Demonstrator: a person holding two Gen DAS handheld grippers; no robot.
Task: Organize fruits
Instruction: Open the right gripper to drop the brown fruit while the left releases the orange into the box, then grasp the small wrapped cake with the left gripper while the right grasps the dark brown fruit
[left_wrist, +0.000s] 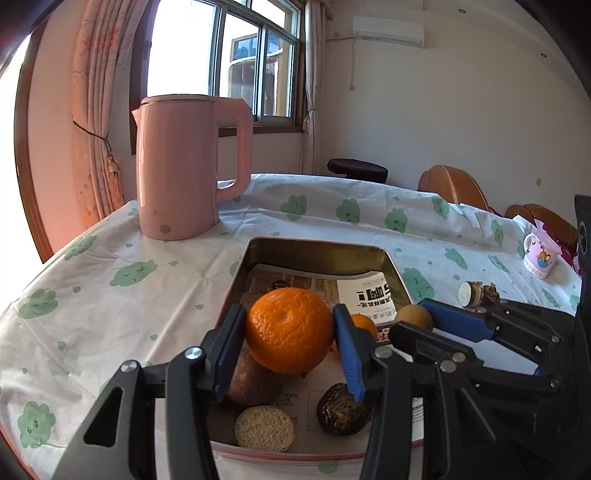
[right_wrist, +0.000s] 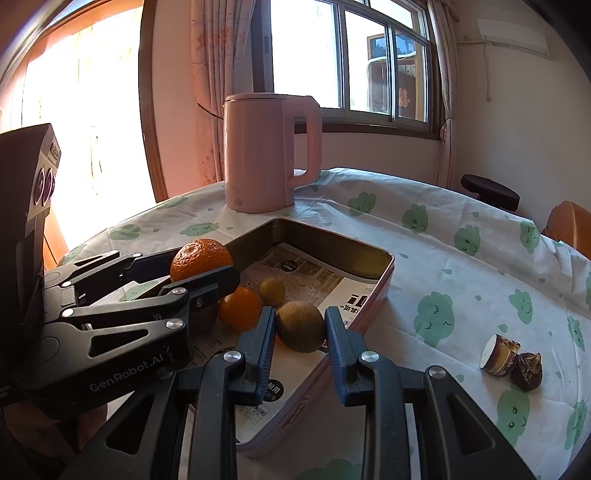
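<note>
The left gripper (left_wrist: 290, 328) clamps a large, glossy, dimpled orange (left_wrist: 289, 329) above the paper-lined tin (left_wrist: 317, 249) on the desk (left_wrist: 129, 295). The right gripper (right_wrist: 300, 328) clamps a dull brown-green fruit (right_wrist: 301, 325) over the tin. The left gripper reads "GenRobot.AI".

A tall pink plastic electric kettle (left_wrist: 186, 166) stands on a white tablecloth with green cloud prints (left_wrist: 110, 295); a pink cartoon mug (left_wrist: 539, 254) sits far right.
</note>
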